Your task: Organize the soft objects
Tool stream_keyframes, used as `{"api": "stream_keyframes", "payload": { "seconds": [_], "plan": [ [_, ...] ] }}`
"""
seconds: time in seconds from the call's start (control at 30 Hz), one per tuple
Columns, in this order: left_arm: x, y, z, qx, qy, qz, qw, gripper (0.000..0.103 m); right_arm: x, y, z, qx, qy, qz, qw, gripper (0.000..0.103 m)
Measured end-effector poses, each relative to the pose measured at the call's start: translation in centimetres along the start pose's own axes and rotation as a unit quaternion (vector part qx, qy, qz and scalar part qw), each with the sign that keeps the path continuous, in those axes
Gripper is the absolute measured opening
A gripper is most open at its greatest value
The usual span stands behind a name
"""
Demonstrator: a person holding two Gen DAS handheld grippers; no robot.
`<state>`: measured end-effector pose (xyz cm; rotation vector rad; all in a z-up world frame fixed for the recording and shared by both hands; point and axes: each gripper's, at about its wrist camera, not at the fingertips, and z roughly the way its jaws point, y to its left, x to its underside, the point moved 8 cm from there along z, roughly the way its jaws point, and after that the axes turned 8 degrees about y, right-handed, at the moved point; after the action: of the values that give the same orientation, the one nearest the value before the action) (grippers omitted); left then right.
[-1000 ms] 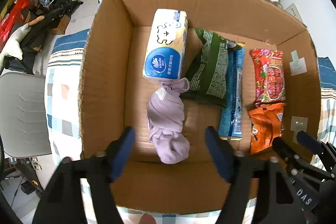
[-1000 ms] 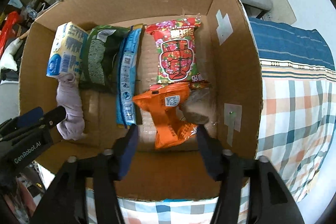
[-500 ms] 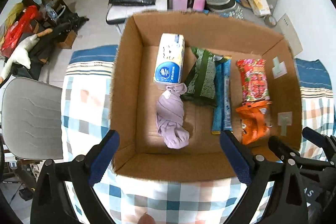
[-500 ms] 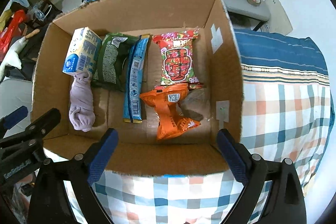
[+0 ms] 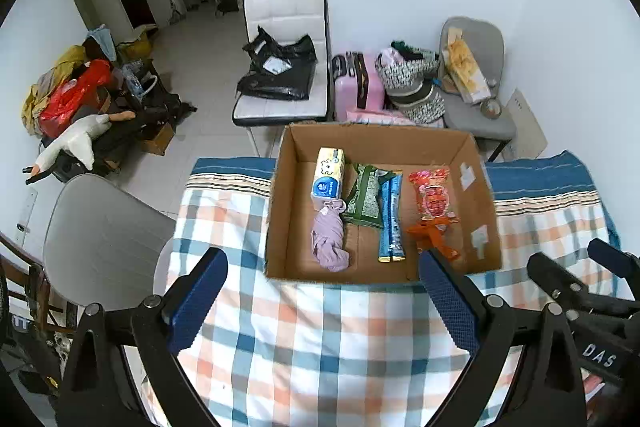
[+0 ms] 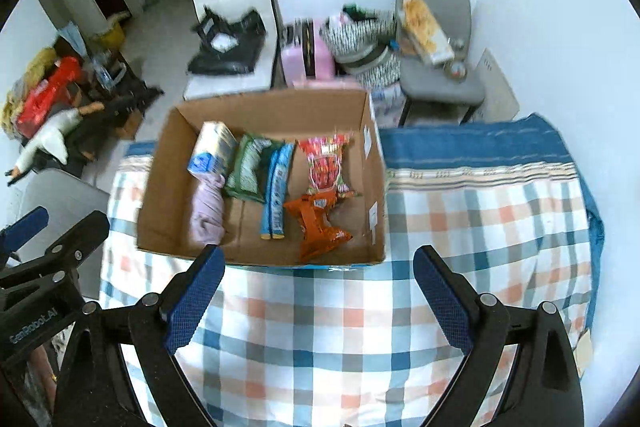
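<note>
Both grippers' jaws apart, empty; only right view shows tablecloth's (image 6: pixel 480 227) right edge.

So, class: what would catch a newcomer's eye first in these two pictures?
The open cardboard box on the checked tablecloth, packed with a tissue pack, lilac cloth and bright snack packets. Both open grippers, left and right, frame it, holding nothing.
</note>
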<state>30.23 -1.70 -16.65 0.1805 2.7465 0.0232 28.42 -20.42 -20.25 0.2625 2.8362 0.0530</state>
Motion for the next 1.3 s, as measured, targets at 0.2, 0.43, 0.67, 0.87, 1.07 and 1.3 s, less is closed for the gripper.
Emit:
{"api": "stream_keyframes", "payload": {
  "seconds": [0.2,0.43,0.67,0.87,1.07,1.3],
  "plan": [
    [1.8,0.6,-5.7,0.003,-0.034,-0.005,0.9994,0.098,2.0,-0.4,-6.9,-0.01,-0.039,-0.005,0.999,0.097],
    [2.9,0.9,-10.7,0.009,-0.064,-0.006,0.9979,0.098,4.1,0.1,-11.9,-0.019,-0.064,-0.016,0.998,0.097],
    [4.3,0.9,-14.1,0.012,-0.086,-0.017,0.996,0.098,5.4,0.2,-15.6,-0.022,-0.088,-0.014,0.996,0.097],
    [5.1,0.6,-14.8,0.01,-0.087,-0.016,0.996,0.098,6.2,-0.7,-17.3,-0.023,-0.094,-0.007,0.995,0.097],
    [5.8,0.2,-15.4,0.012,-0.087,-0.018,0.996,0.098,7.0,-1.3,-18.3,-0.019,-0.098,-0.009,0.995,0.097],
    [6.5,0.0,-15.6,0.012,-0.085,-0.018,0.9962,0.098,7.2,-1.6,-19.0,-0.016,-0.105,-0.01,0.994,0.097]
  ]
}}
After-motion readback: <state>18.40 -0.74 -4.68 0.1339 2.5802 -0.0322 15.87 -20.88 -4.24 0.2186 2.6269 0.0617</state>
